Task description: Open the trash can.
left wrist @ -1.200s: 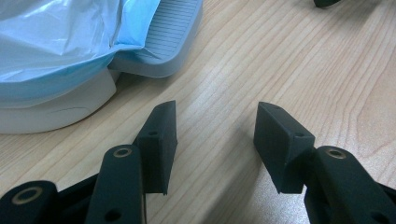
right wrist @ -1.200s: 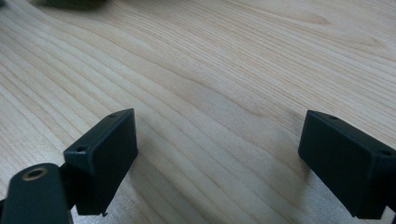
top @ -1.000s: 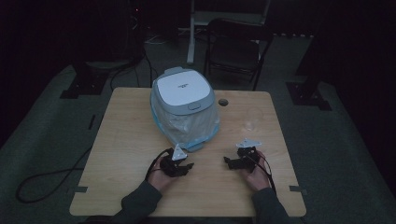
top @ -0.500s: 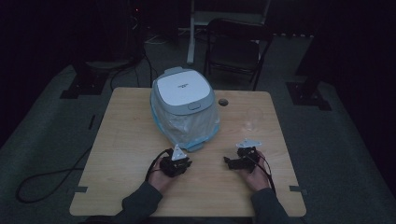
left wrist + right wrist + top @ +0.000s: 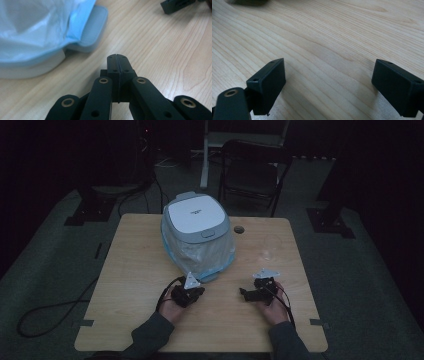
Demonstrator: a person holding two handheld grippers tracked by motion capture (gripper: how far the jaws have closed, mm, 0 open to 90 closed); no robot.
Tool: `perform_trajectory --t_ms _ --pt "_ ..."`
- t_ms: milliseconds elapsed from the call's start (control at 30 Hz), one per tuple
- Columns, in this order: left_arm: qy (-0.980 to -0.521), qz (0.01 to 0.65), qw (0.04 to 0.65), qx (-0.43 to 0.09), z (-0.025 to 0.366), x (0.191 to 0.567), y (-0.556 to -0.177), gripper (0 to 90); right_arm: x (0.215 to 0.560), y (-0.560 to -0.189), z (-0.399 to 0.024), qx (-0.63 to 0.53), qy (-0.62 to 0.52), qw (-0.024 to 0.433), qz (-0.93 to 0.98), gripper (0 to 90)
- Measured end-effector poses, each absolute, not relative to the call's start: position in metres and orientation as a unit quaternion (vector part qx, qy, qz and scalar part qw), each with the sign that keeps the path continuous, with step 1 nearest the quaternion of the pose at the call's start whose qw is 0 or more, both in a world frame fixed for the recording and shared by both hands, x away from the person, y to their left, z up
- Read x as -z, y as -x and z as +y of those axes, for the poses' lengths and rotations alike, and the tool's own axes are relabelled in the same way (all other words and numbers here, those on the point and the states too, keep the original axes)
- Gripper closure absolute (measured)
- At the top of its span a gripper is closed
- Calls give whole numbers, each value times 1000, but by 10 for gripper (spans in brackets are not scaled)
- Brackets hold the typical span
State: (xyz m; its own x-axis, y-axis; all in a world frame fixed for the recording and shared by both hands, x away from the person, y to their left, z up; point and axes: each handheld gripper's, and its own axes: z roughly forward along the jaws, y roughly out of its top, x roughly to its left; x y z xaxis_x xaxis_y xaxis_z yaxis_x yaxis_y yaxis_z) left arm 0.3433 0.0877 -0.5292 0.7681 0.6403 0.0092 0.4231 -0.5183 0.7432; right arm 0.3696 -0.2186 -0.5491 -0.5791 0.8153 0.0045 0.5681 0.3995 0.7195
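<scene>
At the centre of the high view we see a white lidded bin [image 5: 197, 220] lined with a pale blue plastic bag [image 5: 207, 254], standing on the far half of the light wooden surface [image 5: 135, 260]. In the left gripper view the bag [image 5: 37, 27] fills the upper left of the frame, draped over the bin's base [image 5: 32, 67], whose rounded pedal-like lip [image 5: 95, 27] rests on the wood. Below the bin, lower centre of the high view, we find the left gripper [image 5: 188, 294] in a hand, just beside the bag's lower edge; its own view shows the left gripper [image 5: 117, 65] with fingers pressed together, holding nothing. To the lower right of the high view lies the right gripper [image 5: 257, 292], apart from the bin; its own view shows the right gripper [image 5: 329, 85] with fingers [image 5: 268, 82] spread wide over bare wood, empty. Beyond the surface, at the top of the frame, stands a dark folding chair [image 5: 250, 175]; a cable [image 5: 45, 312] loops on the floor at lower left
</scene>
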Motion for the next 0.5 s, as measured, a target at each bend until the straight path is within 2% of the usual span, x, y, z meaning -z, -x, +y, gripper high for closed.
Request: perform_trajectory --t_ms 500 --pt "-851 306 395 -163 78 507 -357 900 549 -370 -219 -348 -423 177 817 112"
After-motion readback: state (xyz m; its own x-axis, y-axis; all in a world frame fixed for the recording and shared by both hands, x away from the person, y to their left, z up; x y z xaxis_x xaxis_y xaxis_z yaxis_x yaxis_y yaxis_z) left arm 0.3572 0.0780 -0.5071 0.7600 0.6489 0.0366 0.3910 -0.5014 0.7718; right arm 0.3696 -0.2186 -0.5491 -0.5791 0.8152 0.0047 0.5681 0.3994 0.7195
